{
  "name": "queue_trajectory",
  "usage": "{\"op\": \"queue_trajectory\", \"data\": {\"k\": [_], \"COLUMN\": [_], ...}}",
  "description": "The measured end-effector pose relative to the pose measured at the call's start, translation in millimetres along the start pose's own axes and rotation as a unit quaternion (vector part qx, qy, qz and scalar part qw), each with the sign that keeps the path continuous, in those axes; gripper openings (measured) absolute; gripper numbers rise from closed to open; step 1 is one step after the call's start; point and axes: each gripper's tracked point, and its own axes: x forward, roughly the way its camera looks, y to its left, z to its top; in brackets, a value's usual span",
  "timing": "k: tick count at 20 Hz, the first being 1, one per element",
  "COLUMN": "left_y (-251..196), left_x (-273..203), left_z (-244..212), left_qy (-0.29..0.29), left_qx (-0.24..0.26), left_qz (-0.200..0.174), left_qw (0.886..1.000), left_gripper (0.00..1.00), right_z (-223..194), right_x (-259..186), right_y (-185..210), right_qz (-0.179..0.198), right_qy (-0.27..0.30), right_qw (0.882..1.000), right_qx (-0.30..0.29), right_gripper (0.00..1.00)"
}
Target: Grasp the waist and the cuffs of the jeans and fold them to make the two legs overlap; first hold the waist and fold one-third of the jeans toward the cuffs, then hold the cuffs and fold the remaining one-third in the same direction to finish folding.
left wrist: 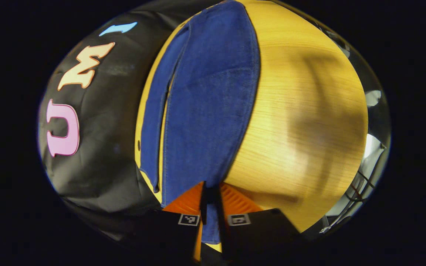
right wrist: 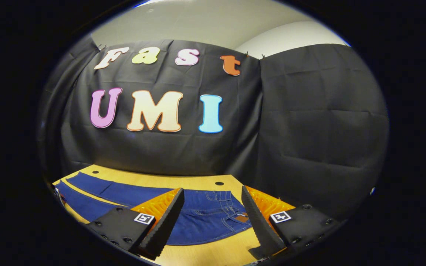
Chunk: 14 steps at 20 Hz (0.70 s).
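Blue denim: the jeans are laid flat on the wooden tabletop, legs running toward the booth wall side, waist seen near the right gripper. Soft, limp, fairly heavy cloth is expected; drag and sag are likely, slip is not. Best hold is judged to be the thick hems: waistband and cuffs. In the left gripper view the left gripper is seen with fingers nearly closed on a denim edge, probably a cuff, though the pinch is partly hidden. The right gripper is held wide open above the waist, nothing gripped.
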Motion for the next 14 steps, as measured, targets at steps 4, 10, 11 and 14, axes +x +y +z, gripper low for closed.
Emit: {"op": "queue_trajectory", "data": {"k": [4,10,11,14], "left_y": [-0.1,0.9,2.3,2.8], "left_x": [2.1,2.2,2.7,2.5], "left_z": [-4.5,-1.6,-0.1,-1.5], "left_qy": [0.012,0.031,0.034,0.043], "left_qx": [-0.027,-0.062,-0.06,-0.066], "left_qz": [-0.002,-0.018,-0.014,-0.009], "left_qw": [1.0,0.997,0.997,0.997], "left_gripper": [0.0,0.0,0.0,0.0], "right_z": [-26.0,-85.1,-97.4,-138.8], "right_x": [33.6,61.7,66.1,67.7], "right_y": [4.9,1.9,0.1,-3.8], "right_qz": [0.045,0.13,0.141,0.187], "right_qy": [0.023,0.063,0.071,0.096], "right_qw": [0.996,0.961,0.952,0.909], "right_qx": [-0.075,-0.237,-0.262,-0.361], "right_gripper": [0.98,0.98,0.98,0.98]}}
